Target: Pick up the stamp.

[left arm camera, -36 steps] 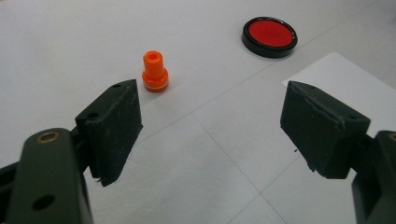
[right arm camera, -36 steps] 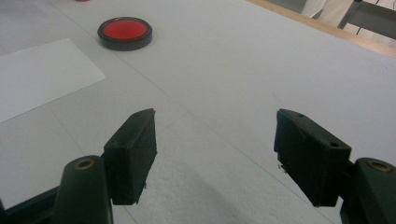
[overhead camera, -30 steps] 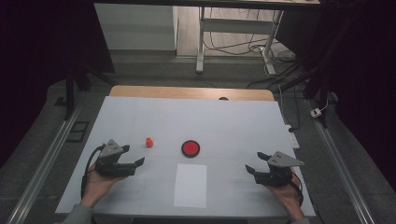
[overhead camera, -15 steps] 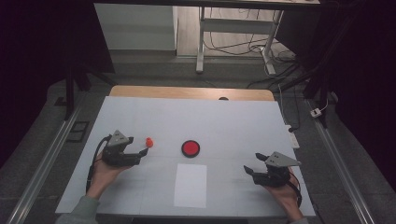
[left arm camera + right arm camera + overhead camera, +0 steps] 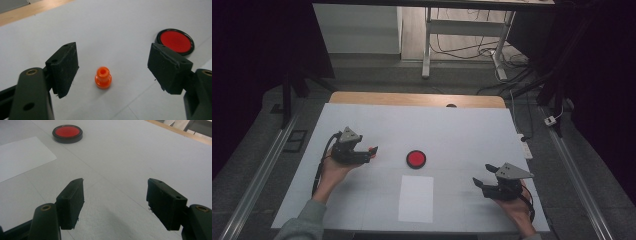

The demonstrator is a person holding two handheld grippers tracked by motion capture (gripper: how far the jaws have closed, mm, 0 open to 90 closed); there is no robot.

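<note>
Here the left gripper (image 5: 107, 62), left of centre in the high view, has its jaws spread wide around the orange peg (image 5: 103, 77), untouched on the bench (image 5: 462, 130). The right gripper (image 5: 115, 202) gapes empty at lower right.

High view overhead, facing forward-down; both gripper views close, low, sharing the red disc (image 5: 416, 159).

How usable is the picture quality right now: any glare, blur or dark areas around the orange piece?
High view: surroundings dark, white table evenly lit, orange piece tiny beside the left gripper. Left gripper view: the piece sharp, no glare, near pads slightly soft. Right gripper view: the red disc mildly soft, faint shadow under the right gripper.
</note>
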